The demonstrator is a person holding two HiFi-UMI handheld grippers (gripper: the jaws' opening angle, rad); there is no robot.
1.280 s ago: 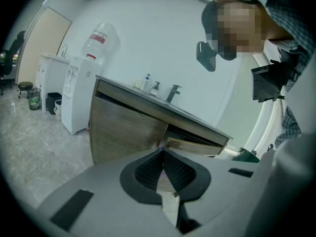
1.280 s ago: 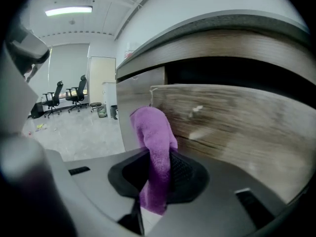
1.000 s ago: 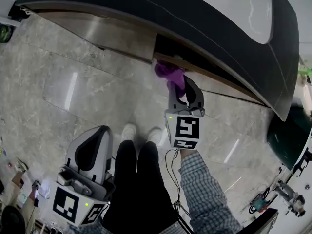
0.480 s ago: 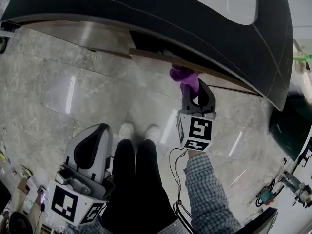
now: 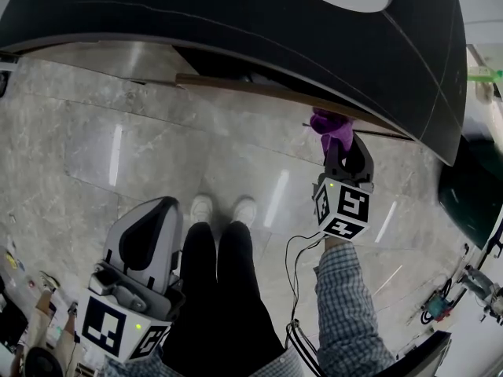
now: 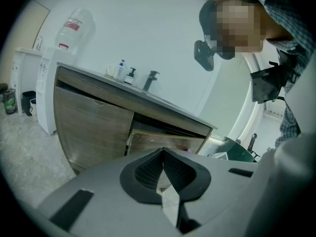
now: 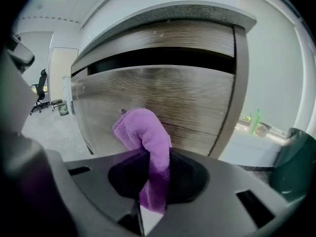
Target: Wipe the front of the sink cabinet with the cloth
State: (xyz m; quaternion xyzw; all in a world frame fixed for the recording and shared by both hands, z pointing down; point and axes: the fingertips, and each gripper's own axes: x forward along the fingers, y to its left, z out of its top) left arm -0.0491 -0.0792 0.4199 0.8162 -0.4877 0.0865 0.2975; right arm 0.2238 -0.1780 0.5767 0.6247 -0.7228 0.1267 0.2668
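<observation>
My right gripper (image 5: 341, 145) (image 7: 154, 174) is shut on a purple cloth (image 5: 329, 124) (image 7: 144, 132). The cloth's bunched end is pressed to the wood-grain front of the sink cabinet (image 7: 163, 102) (image 5: 259, 91), near its right end. In the head view the dark counter top (image 5: 236, 22) overhangs the cabinet front and hides most of it. My left gripper (image 5: 149, 238) (image 6: 163, 169) hangs low at the left beside the person's legs, its jaws shut with nothing between them. The left gripper view shows the whole cabinet (image 6: 94, 127) from the side, with one door panel standing ajar.
The person's legs (image 5: 220, 289) and white shoes (image 5: 224, 209) stand on the glossy marble floor (image 5: 118, 155). A dark green bin (image 5: 471, 195) stands at the right. A tap (image 6: 149, 79) and two bottles (image 6: 124, 73) sit on the counter. A water dispenser (image 6: 49, 83) stands left of the cabinet.
My right gripper has carried the purple cloth rightward along the cabinet front, about a hand's width per half second. The left gripper has stayed where it was.
</observation>
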